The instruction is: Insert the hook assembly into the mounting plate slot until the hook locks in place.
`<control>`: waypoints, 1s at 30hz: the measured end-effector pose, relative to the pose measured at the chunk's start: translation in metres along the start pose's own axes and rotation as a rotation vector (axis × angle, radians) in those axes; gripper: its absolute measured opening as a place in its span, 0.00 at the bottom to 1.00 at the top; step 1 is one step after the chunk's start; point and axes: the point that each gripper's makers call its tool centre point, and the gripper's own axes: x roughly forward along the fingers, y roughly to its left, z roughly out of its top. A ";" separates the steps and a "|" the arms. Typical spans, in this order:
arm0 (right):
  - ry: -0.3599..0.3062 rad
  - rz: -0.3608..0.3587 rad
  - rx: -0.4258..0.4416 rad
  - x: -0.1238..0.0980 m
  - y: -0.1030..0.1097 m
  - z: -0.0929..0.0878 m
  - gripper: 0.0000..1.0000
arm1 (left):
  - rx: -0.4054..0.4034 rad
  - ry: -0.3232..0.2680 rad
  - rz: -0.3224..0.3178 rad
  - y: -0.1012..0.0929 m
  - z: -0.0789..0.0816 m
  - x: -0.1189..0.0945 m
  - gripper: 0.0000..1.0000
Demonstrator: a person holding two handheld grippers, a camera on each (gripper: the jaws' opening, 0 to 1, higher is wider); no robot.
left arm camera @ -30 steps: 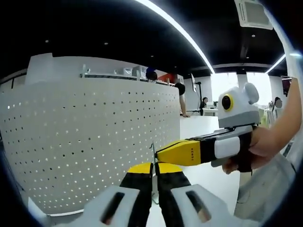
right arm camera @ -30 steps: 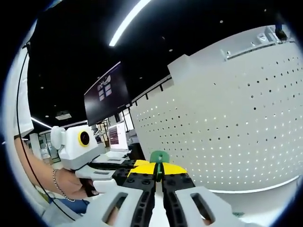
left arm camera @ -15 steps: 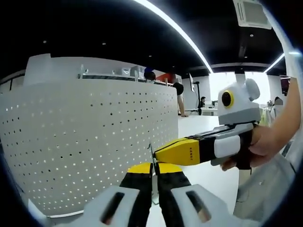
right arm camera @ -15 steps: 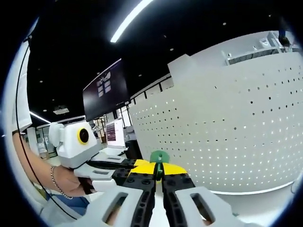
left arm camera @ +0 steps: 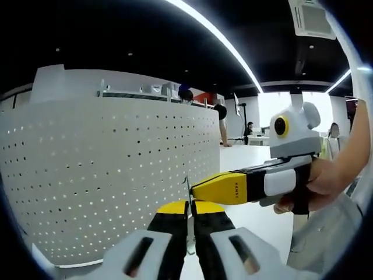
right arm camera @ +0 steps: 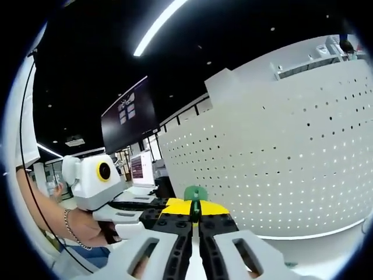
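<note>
1. Two grippers meet just in front of the white perforated mounting plate. The left gripper has its jaws pressed together on a thin metal hook, whose wire rises between the yellow tips.
2. Seen in the right gripper view, the right gripper is clenched on a small green piece that stands up between its tips, probably the other part of the hook assembly. The left gripper comes in from the left of that view, tip to tip with it.
3. Neither part touches the plate yet, so the insertion still lies ahead.
4. To do it well, hold both parts firmly, square the wire to one row of holes, and approach slowly.
5. Push straight in, not at an angle, so the wire does not skid across the plate or twist in the jaws.
6. Let go only once the hook is felt to seat.
</note>
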 end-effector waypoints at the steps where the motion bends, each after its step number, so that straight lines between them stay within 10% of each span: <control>1: 0.001 -0.002 -0.001 0.000 -0.001 0.000 0.00 | -0.002 0.000 0.000 0.000 0.000 0.001 0.02; 20: 0.017 0.001 0.016 0.002 -0.001 -0.001 0.00 | -0.004 -0.004 0.016 0.002 -0.002 0.001 0.05; 30: 0.021 -0.002 0.037 -0.001 -0.004 -0.003 0.00 | -0.014 0.037 0.013 0.000 -0.010 0.000 0.38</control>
